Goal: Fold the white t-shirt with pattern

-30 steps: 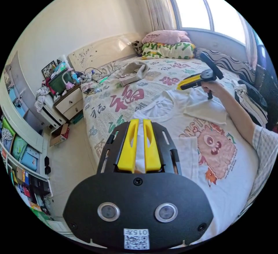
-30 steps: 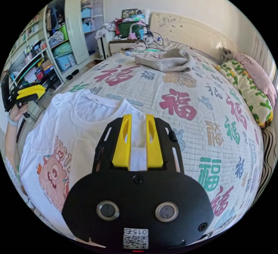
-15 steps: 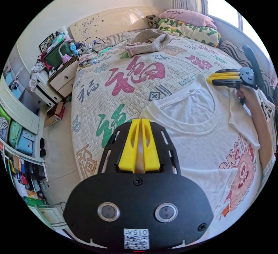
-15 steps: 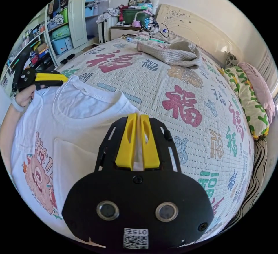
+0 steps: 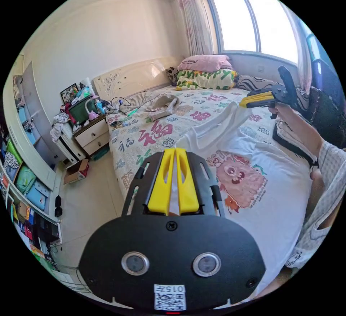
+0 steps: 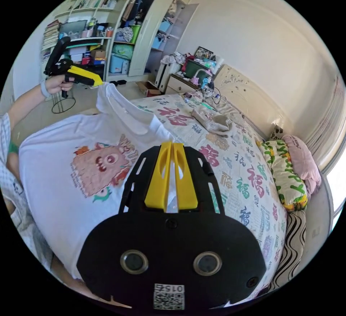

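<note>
Bed: one quilted bedspread (image 5: 202,108) printed with red and green characters.
Shirt: one white t-shirt with a pink monster print (image 5: 248,182), held up by its shoulders above the bedspread.
Pillows: two, pink (image 5: 203,63) on green-lettered (image 5: 205,78).
Grippers: two, left gripper (image 5: 173,161) and right gripper (image 6: 171,157), each with jaws clamped on shirt fabric.
Change: half a second ago the shirt lay flat; now its top is lifted.
</note>
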The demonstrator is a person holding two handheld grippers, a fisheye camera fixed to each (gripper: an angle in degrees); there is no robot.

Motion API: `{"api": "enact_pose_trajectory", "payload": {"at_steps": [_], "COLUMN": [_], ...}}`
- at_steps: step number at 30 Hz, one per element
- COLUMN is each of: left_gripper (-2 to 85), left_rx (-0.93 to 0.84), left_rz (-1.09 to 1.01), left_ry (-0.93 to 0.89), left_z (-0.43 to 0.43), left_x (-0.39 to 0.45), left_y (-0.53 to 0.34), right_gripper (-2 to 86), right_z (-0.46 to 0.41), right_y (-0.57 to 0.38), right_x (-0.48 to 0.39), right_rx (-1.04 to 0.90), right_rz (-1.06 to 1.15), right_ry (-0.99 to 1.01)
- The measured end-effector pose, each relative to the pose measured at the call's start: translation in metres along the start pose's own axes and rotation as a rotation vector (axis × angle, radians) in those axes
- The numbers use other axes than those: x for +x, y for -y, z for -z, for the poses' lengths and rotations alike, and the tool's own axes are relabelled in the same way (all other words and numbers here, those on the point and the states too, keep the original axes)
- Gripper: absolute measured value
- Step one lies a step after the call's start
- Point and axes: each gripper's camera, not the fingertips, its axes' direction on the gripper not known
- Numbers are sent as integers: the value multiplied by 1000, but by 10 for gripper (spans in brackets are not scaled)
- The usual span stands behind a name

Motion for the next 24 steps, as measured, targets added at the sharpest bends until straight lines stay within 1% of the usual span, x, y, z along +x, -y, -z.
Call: {"api": "enact_pose_trajectory", "payload": {"at_steps": [1, 2, 4, 5, 7, 10, 12, 14, 18, 20, 22, 24], "left_gripper": [-3, -3, -3, -4, -4, -4, -4, -4, -4, -4, -3, -3], "left_rx": [17, 22, 21, 14, -68, -162, -187, -171, -156, -172, -243, -323], "left_rz": [-31, -46, -128, -144, -207, -267, -270, -265, -297, -321, -372, -393], "left_ry": [-15, -23, -30, -33, -75, -75, -98, -107, -73, -67, -68, -77], "left_z": [35, 51, 109, 121, 149, 164, 171, 185, 217, 223, 217, 206], "left_x": [24, 37, 95, 109, 165, 220, 239, 253, 281, 291, 303, 306], "left_y": [-21, -32, -82, -95, -144, -189, -204, -211, -220, -225, -232, -236], "right_gripper": [-9, -9, -9, -9, -9, -9, -9, -9, -9, -9, -8, -6], "right_z": [30, 45, 89, 97, 116, 129, 138, 151, 181, 186, 179, 172], "right_y": [-16, -25, -66, -77, -117, -155, -170, -180, -198, -205, -211, -214], "right_x": [-21, -33, -79, -91, -140, -193, -214, -226, -238, -244, -254, -257], "right_rx": [1, 2, -26, -37, -110, -170, -201, -204, -201, -213, -287, -349], "right_rz": [29, 42, 80, 91, 146, 205, 226, 230, 199, 209, 249, 272], "right_ry": [40, 64, 150, 177, 253, 287, 269, 233, 305, 305, 330, 307]}}
